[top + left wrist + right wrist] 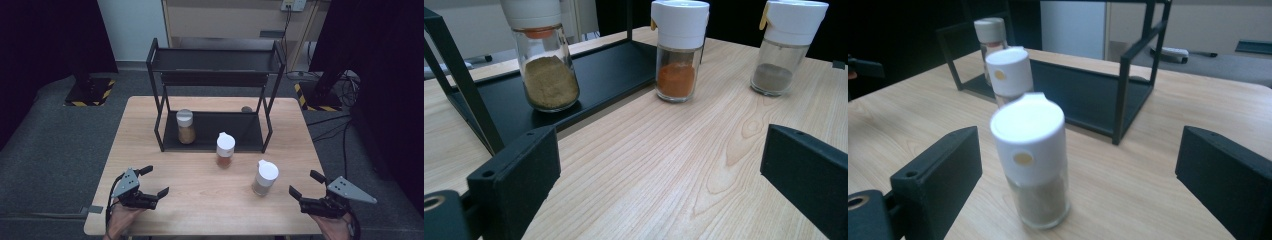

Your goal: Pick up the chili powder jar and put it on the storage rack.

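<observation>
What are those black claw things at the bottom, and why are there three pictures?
Those claws are grabbing tools. A person holds one in each hand: the left tool and the right tool. One camera looks down from above. Each tool also carries its own little camera looking out between its two jaws. On the wooden table stands a black rack and three spice jars with white lids. The jar of tan spice is on the rack's bottom shelf. The jar of orange spice and the jar of grey spice stand on the table. Both tools are open and hold nothing.
</observation>
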A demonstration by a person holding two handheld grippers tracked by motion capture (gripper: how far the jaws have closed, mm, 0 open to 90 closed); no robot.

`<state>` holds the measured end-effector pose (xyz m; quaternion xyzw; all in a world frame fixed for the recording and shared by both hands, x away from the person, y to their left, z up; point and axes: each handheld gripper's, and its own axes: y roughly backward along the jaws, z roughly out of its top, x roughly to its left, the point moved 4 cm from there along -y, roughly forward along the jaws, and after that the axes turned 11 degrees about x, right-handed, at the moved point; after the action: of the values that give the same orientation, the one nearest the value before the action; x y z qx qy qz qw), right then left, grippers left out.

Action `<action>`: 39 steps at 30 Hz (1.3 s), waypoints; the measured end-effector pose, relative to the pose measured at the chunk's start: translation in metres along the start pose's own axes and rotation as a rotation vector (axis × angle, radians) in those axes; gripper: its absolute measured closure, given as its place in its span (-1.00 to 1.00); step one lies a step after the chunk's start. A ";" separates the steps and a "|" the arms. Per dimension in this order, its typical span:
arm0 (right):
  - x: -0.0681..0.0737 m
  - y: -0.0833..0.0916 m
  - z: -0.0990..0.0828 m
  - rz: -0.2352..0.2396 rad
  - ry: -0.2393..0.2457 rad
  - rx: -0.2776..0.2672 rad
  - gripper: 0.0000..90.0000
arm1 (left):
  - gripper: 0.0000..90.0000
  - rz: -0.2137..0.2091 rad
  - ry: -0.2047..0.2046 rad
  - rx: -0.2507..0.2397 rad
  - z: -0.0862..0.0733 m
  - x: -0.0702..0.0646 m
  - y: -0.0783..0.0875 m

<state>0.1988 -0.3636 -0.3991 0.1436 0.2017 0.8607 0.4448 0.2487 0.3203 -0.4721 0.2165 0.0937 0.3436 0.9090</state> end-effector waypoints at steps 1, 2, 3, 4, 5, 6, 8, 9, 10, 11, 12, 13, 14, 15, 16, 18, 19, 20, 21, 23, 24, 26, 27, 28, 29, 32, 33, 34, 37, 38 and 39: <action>0.002 -0.002 0.008 0.004 0.006 0.003 -0.89 | -0.96 0.000 0.001 0.000 0.000 0.000 0.000; 0.003 -0.003 0.012 0.008 0.004 0.006 -0.89 | -0.96 -0.001 0.004 0.001 0.000 0.001 0.000; 0.003 -0.003 0.012 0.008 0.004 0.006 -0.89 | -0.96 -0.001 0.005 0.001 0.000 0.001 0.000; 0.004 -0.005 0.016 0.011 0.006 0.006 -0.89 | -0.96 -0.001 0.005 0.001 0.000 0.001 0.000; 0.005 -0.006 0.019 0.015 0.008 0.009 -0.89 | -0.96 -0.001 0.004 0.001 0.000 0.000 0.000; 0.006 -0.008 0.024 0.021 0.010 0.014 -0.89 | -0.96 -0.001 0.004 0.001 0.000 0.000 0.000; 0.008 -0.013 0.034 0.035 0.013 0.023 -0.89 | -0.96 -0.001 0.004 0.001 0.000 0.000 0.000; 0.009 -0.015 0.038 0.044 0.009 0.032 -0.89 | -0.96 -0.002 0.005 0.002 0.000 0.001 0.000; 0.009 -0.015 0.038 0.044 0.009 0.032 -0.89 | -0.96 -0.003 0.007 0.004 0.000 0.001 0.000; 0.010 -0.017 0.042 0.048 0.010 0.040 -0.89 | -0.96 -0.003 0.007 0.003 0.000 0.001 0.000; 0.010 -0.019 0.045 0.052 0.013 0.041 -0.89 | -0.96 -0.003 0.008 0.003 0.000 0.001 0.000; 0.011 -0.021 0.048 0.056 0.012 0.044 -0.89 | -0.96 -0.002 0.009 0.001 0.000 0.001 0.000; 0.011 -0.023 0.051 0.061 0.007 0.049 -0.90 | -0.96 -0.001 0.009 0.000 -0.001 0.001 0.001; 0.011 -0.025 0.053 0.069 0.005 0.049 -0.90 | -0.96 -0.001 0.010 0.001 -0.001 0.001 0.001; 0.012 -0.027 0.056 0.073 0.007 0.050 -0.90 | -0.96 -0.002 0.012 0.001 -0.001 0.001 0.001; 0.014 -0.031 0.060 0.078 0.014 0.054 -0.90 | -0.96 -0.001 0.011 0.001 -0.001 0.001 0.001; 0.014 -0.035 0.064 0.086 0.015 0.063 -0.90 | -0.96 -0.001 0.010 0.000 -0.001 0.001 0.001; 0.014 -0.035 0.064 0.086 0.015 0.063 -0.90 | -0.96 0.000 0.009 -0.001 -0.001 0.001 0.001; 0.015 -0.037 0.066 0.086 0.014 0.067 -0.90 | -0.96 0.000 0.010 -0.001 -0.001 0.001 0.002; 0.016 -0.040 0.070 0.091 0.015 0.075 -0.90 | -0.96 -0.001 0.013 -0.002 -0.001 0.002 0.001; 0.016 -0.042 0.072 0.090 0.020 0.079 -0.90 | -0.96 -0.002 0.013 -0.002 -0.001 0.002 0.001; 0.017 -0.046 0.077 0.095 0.022 0.085 -0.90 | -0.96 -0.002 0.013 -0.002 -0.001 0.002 0.001; 0.018 -0.048 0.080 0.096 0.023 0.091 -0.90 | -0.96 -0.002 0.013 -0.002 -0.001 0.002 0.001; 0.019 -0.050 0.082 0.095 0.024 0.096 -0.90 | -0.96 -0.002 0.013 -0.002 -0.001 0.002 0.001; 0.020 -0.052 0.085 0.098 0.026 0.100 -0.90 | -0.96 -0.003 0.012 -0.002 -0.001 0.002 0.001; 0.023 -0.059 0.093 0.104 0.033 0.115 -0.90 | -0.96 -0.004 0.012 -0.002 -0.001 0.002 0.002; 0.025 -0.064 0.098 0.106 0.035 0.117 -0.90 | -0.96 -0.005 0.013 -0.003 -0.001 0.002 0.002; 0.025 -0.064 0.098 0.106 0.035 0.117 -0.90 | -0.96 -0.004 0.012 -0.004 -0.001 0.002 0.002; 0.028 -0.072 0.106 0.111 0.029 0.135 -0.91 | -0.96 -0.005 0.014 -0.004 -0.001 0.002 0.002; 0.029 -0.075 0.108 0.113 0.033 0.139 -0.91 | -0.96 -0.005 0.014 -0.004 -0.001 0.002 0.002; 0.033 -0.079 0.113 0.112 0.039 0.154 -0.91 | -0.96 -0.005 0.014 -0.004 -0.001 0.002 0.002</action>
<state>0.2851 -0.2703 -0.3352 0.1715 0.2676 0.8689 0.3796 0.2487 0.3232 -0.4726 0.2121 0.1000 0.3429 0.9097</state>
